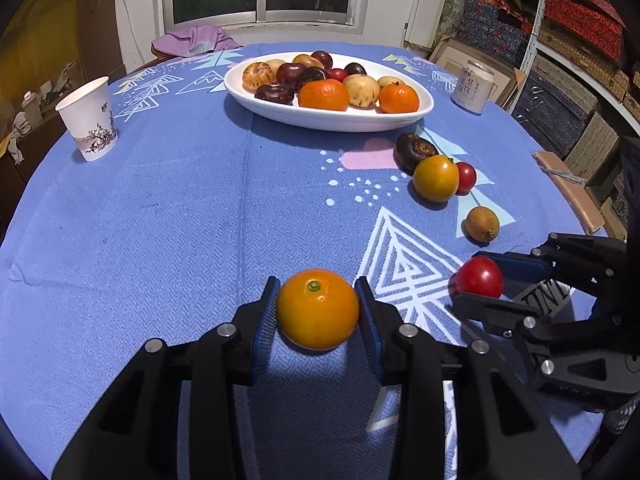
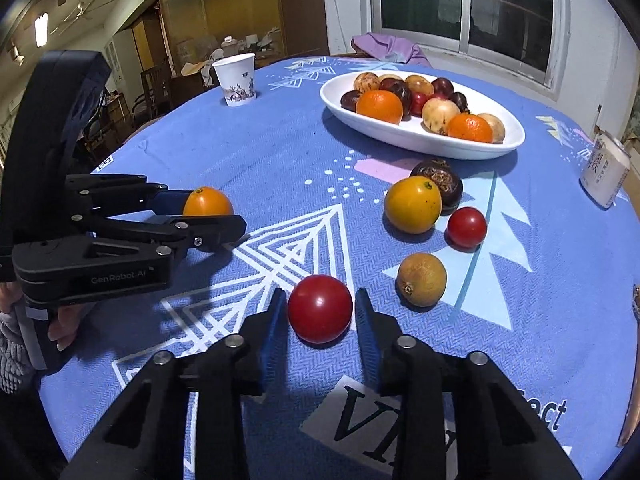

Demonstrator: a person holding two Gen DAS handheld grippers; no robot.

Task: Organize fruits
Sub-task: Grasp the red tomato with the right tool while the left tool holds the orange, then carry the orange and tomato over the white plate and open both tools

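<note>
Fruit is gripped for the dish (image 1: 280,110) ahead: left gripper (image 1: 318,308) clamps an orange (image 1: 318,310). Right gripper (image 2: 320,312) pinches a tomato (image 2: 320,308).

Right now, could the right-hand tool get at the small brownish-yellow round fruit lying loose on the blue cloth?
Probably not yet: the right tool is shut on a red tomato. The brownish-yellow fruit lies nearby with nothing between them.
</note>
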